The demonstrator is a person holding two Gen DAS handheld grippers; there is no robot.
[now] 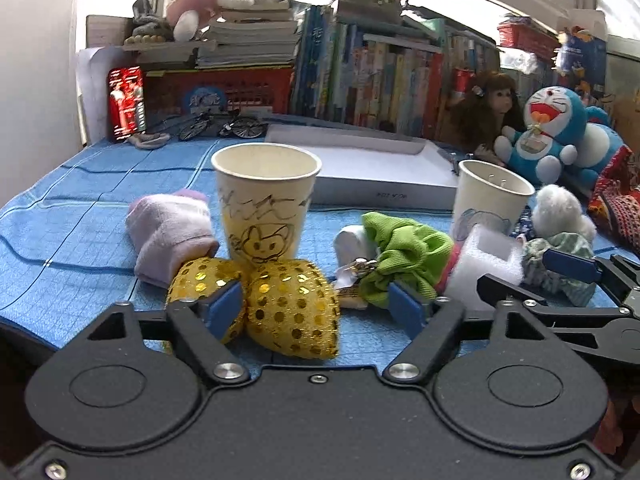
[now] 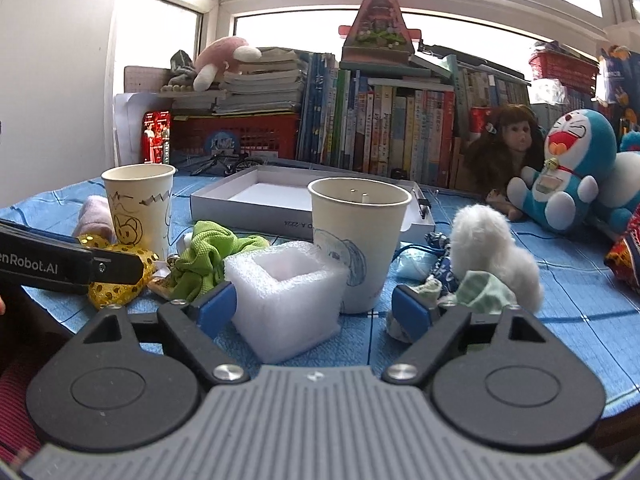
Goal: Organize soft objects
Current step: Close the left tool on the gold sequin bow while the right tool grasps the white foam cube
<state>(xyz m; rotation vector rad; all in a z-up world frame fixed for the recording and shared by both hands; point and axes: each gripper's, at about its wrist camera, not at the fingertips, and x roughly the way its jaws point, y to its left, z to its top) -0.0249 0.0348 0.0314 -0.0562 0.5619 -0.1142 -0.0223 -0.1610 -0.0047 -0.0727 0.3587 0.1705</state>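
Note:
My left gripper point(image 1: 314, 308) is open low over the blue cloth. A gold sequined soft cushion point(image 1: 292, 312) lies between its fingers; the left pad sits against it and the right pad stands clear, next to a green scrunchie point(image 1: 404, 256). A lilac sock point(image 1: 168, 236) lies to the left of a doodled paper cup point(image 1: 264, 204). My right gripper point(image 2: 314, 307) is open around a white foam block point(image 2: 288, 292); only the left pad is near it. Behind the block stands a second paper cup point(image 2: 360, 240). A white fluffy ball point(image 2: 496, 248) and a striped green cloth point(image 2: 480, 288) lie to the right.
A shallow white box point(image 2: 256, 200) lies open behind the cups. Books line the back under the window. A doll point(image 2: 508, 148) and a blue cat plush point(image 2: 572, 172) sit at the back right. The left gripper's body point(image 2: 72, 264) reaches in from the left.

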